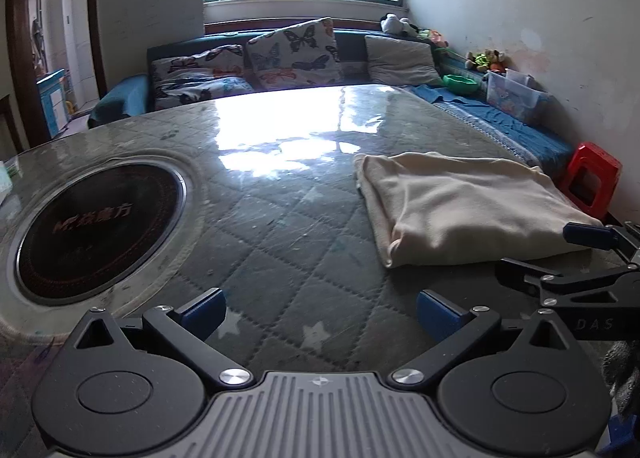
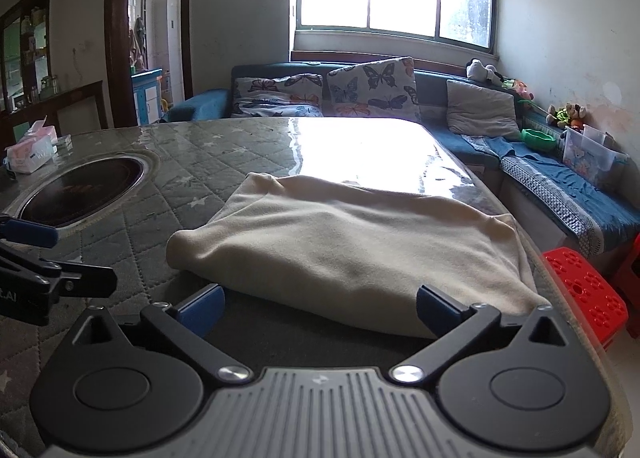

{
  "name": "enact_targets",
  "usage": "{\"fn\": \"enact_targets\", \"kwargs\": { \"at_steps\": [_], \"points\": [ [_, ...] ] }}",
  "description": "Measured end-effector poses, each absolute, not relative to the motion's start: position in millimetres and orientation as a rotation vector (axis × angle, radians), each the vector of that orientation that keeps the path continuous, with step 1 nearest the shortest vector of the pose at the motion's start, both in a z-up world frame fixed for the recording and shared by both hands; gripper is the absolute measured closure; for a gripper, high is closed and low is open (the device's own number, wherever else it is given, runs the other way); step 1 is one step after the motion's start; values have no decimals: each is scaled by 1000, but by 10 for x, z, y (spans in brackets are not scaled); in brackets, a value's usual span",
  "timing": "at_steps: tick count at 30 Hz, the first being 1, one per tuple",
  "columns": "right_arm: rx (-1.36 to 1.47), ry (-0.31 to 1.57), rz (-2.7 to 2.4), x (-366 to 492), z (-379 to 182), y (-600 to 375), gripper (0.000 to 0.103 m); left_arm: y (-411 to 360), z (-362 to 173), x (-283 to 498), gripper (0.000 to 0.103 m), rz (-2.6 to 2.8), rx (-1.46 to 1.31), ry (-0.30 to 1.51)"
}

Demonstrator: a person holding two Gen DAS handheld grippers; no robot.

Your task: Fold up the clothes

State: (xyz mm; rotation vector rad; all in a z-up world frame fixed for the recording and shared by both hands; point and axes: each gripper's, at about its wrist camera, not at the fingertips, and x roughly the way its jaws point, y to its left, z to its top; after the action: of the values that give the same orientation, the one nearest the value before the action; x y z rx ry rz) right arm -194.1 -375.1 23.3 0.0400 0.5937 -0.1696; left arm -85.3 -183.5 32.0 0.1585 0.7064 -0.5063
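1. Far left on the table [image 2: 120,193]: a pack of tissues [image 2: 30,151], then the round black cooktop [image 1: 100,225] sunk into the quilted cover. Nobody is bothering with either.

2. The left gripper [image 1: 320,312] hangs low over bare quilting, blue fingers spread wide, nothing between them.

3. Moving right, the cream garment [image 2: 352,242] lies on the table's right side near the edge, already gathered into a thick rectangular bundle (layers stacked, a rounded fold at its near left corner).

4. The right gripper [image 2: 318,308] sits just in front of that bundle's near edge, released too, jaws apart and gripping nothing.

5. My read: the folding looks mostly finished, perhaps one more fold or a tidy-up left.

6. Off the right edge, a red stool [image 2: 584,290] stands on the floor.
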Motion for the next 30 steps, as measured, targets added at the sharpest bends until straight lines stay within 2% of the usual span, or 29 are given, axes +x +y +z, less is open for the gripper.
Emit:
{"fn": "enact_targets", "kwargs": {
  "at_steps": [16, 30],
  "points": [
    [70, 597, -222, -2130, 182, -3699, 0, -1619, 251, -1022, 0, -446, 130, 728],
    [131, 610, -276, -2311, 104, -3695, 0, -1745, 232, -1194, 0, -477, 154, 719]
  ]
}}
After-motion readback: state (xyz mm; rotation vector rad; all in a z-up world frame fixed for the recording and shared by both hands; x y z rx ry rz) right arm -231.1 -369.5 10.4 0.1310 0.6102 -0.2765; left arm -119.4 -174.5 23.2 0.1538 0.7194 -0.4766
